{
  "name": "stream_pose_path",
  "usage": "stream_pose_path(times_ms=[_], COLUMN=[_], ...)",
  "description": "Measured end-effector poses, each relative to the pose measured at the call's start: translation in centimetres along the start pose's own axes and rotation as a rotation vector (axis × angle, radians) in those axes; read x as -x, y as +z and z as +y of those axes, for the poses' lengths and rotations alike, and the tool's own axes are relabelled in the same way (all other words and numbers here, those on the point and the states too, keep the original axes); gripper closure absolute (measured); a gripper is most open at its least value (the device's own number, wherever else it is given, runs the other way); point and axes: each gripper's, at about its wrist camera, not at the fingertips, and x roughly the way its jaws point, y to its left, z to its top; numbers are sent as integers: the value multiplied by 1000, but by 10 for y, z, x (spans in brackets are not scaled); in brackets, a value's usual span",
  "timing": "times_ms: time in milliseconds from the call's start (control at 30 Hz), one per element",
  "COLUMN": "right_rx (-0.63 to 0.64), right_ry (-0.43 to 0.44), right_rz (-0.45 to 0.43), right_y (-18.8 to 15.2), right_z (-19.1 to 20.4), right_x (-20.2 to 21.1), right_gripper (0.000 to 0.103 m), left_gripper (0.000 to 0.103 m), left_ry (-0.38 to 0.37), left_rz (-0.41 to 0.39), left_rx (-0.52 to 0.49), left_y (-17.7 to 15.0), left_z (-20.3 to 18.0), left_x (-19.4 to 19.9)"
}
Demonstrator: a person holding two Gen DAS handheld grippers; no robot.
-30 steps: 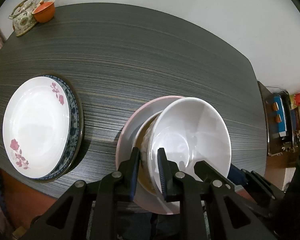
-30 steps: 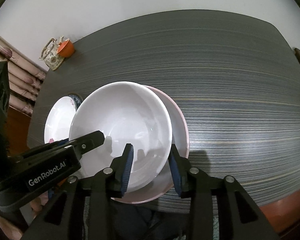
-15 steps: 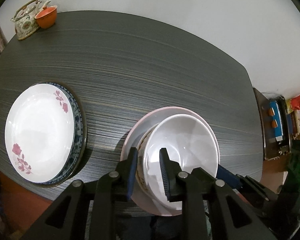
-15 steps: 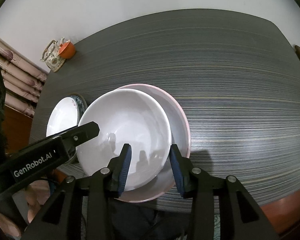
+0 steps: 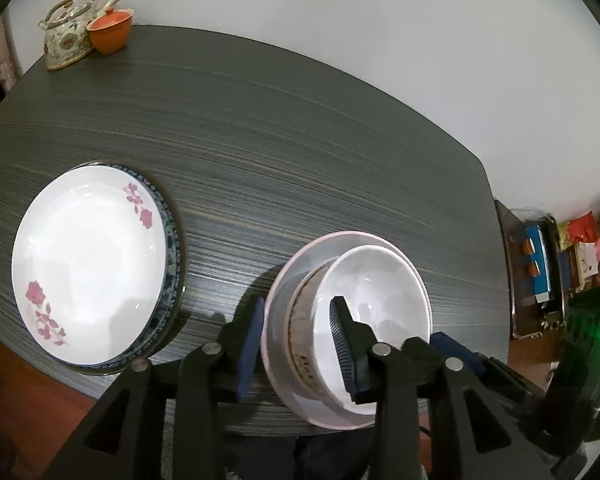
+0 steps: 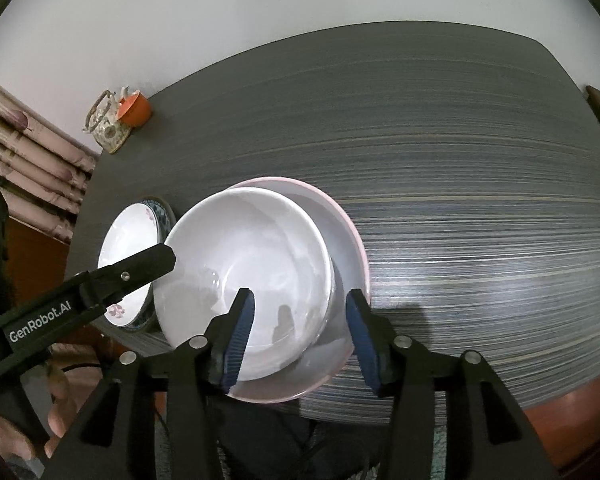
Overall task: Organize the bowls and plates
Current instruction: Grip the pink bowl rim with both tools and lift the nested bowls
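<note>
A white bowl [image 5: 376,292] [image 6: 252,264] with a brown patterned outside sits inside a wider pink-rimmed dish [image 5: 296,280] [image 6: 348,248] near the table's front edge. My left gripper [image 5: 296,344] straddles the bowl's left rim, one finger outside the dish and one inside the bowl. Its jaws are opening and the pads stand off the rim. My right gripper [image 6: 300,340] straddles the bowl's right rim, jaws also opening, pads clear of it. A white plate with pink flowers [image 5: 88,256] [image 6: 128,236] lies on a blue-patterned plate at the left.
A floral teapot [image 5: 66,28] [image 6: 108,124] and an orange cup [image 5: 110,32] [image 6: 134,108] stand at the far left corner. A cluttered side shelf [image 5: 540,264] is off the table's right end. A person's hand [image 6: 56,412] holds the left gripper.
Both grippers let go of the white bowl's rim and their jaws widened. The bowl settled into the pink-rimmed dish. The left gripper drew back and up a little.
</note>
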Motion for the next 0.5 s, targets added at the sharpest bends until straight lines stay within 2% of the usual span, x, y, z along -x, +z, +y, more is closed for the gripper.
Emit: stream_pose_path(times_ms=[100, 300, 500], right_rx=[-12, -38, -83], right_ry=[4, 24, 32], right_rz=[-2, -33, -40], right_y=[2, 8, 10], right_z=[-3, -14, -32], right_x=[2, 13, 17], right_gripper=[57, 57, 55], left_gripper=[60, 52, 52], left_ry=[-1, 13, 69], left_rz=[-12, -46, -53], left_rx=[7, 14, 28], left_y=[1, 2, -1], left_z=[5, 11, 19], left_x=[3, 10, 11])
